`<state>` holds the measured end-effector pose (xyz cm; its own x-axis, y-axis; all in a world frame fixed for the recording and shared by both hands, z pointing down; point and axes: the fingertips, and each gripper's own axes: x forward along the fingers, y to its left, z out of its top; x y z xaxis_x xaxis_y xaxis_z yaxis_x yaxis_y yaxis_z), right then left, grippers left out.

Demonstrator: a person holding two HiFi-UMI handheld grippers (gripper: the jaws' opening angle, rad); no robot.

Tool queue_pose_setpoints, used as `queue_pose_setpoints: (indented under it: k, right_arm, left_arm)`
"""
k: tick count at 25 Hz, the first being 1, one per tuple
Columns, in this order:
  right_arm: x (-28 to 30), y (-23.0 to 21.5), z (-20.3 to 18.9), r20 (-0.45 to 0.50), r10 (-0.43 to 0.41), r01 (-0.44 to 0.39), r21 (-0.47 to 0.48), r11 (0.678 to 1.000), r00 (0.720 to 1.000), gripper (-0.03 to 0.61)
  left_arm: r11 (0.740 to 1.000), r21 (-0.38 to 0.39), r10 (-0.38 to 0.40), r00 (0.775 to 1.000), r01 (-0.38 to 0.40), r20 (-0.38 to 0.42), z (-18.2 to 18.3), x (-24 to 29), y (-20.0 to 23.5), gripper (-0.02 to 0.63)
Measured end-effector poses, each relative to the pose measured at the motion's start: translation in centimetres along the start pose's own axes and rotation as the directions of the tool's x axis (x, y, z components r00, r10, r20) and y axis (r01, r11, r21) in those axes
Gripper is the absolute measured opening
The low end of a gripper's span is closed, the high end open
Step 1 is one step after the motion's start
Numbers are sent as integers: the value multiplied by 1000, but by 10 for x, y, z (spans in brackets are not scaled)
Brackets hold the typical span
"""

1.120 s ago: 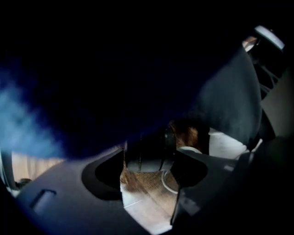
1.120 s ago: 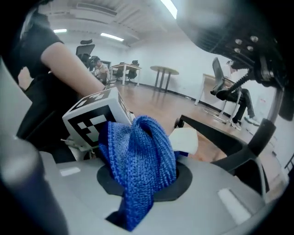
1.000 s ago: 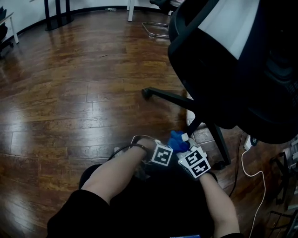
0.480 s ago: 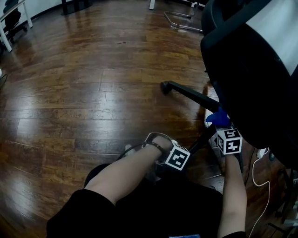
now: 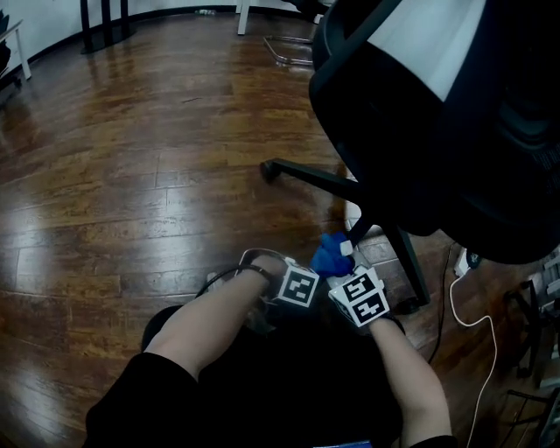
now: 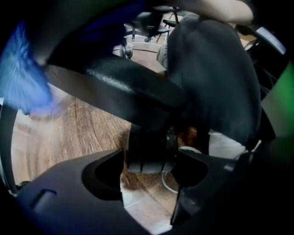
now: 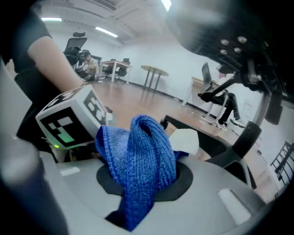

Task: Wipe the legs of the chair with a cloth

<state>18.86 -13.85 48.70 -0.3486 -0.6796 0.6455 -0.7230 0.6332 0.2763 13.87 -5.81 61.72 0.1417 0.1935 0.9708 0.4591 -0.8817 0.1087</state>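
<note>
A black office chair (image 5: 437, 122) fills the right of the head view, its legs (image 5: 306, 178) spreading over the wood floor. My right gripper (image 5: 343, 271) (image 7: 142, 183) is low by the near leg, shut on a bunched blue cloth (image 5: 329, 257) (image 7: 138, 156). My left gripper (image 5: 296, 296) (image 6: 150, 172) sits just left of it. Its jaws hug a black caster (image 6: 149, 150) on both sides, under a black leg (image 6: 115, 85). The blue cloth (image 6: 23, 82) shows blurred at the left gripper view's left edge. The person's forearms hide the floor below the grippers.
The chair's seat and back overhang the legs from the right. A white cable (image 5: 468, 315) trails over the floor at right, near a metal rack (image 5: 538, 350). Other furniture legs (image 5: 105, 22) and a chrome frame (image 5: 293, 52) stand at the back.
Half a second ago the right gripper held the cloth farther up the leg near the hub. It has come back down beside the left gripper, which stayed in place.
</note>
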Motion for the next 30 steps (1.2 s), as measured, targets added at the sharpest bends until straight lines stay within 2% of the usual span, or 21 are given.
queue_pose_setpoints:
  k: [2,4,7,9,11,13,17,20,23,25,30]
  right_arm:
    - [-1,25,-1,-24,64,-64,-17,998,998,89]
    - [-3,30,-3,-28,84,-84,-14,996,996,81]
    - [-1,14,-1,-25,77,-78,-16,997,997,83]
    - [2,-7,4,-21,51,-51,18,999,998,83]
    - [5,-35,5,-26,6,-5,54,999,1000,83]
    - [6,-74,4,-26,-78,80,73,994,997,83]
    - [7,-158,5,-41,-245,248,125,961,969,84]
    - [8,-178,7,-61,-293,299,129,946,954,84]
    - [10,-161,2,-84,-343,345,6,939,936,84]
    - [10,-135,0,-77,-331,328,-57,943,940,84]
    - [4,-51,-1,-34,-157,156,-25,987,987,86]
  left_arm:
    - [1000,-10,-3,1000,3,-2,2,1,-2,308]
    - [1000,-9,-2,1000,2,6,5,3,-3,308]
    - [1000,0,-5,1000,5,11,10,2,0,308]
    - [1000,9,-5,1000,5,10,10,0,2,308]
    - [1000,15,-11,1000,11,11,10,-1,2,308]
    - [1000,24,-17,1000,17,13,10,-1,1,308]
    - [999,43,-13,1000,12,21,13,-2,2,308]
    - [999,45,-10,1000,9,17,10,-3,3,308]
    - [999,35,-5,1000,5,7,6,-2,2,308]
    - [1000,27,-3,1000,3,7,6,-1,2,308]
    - [1000,8,2,1000,-2,-7,5,0,3,308]
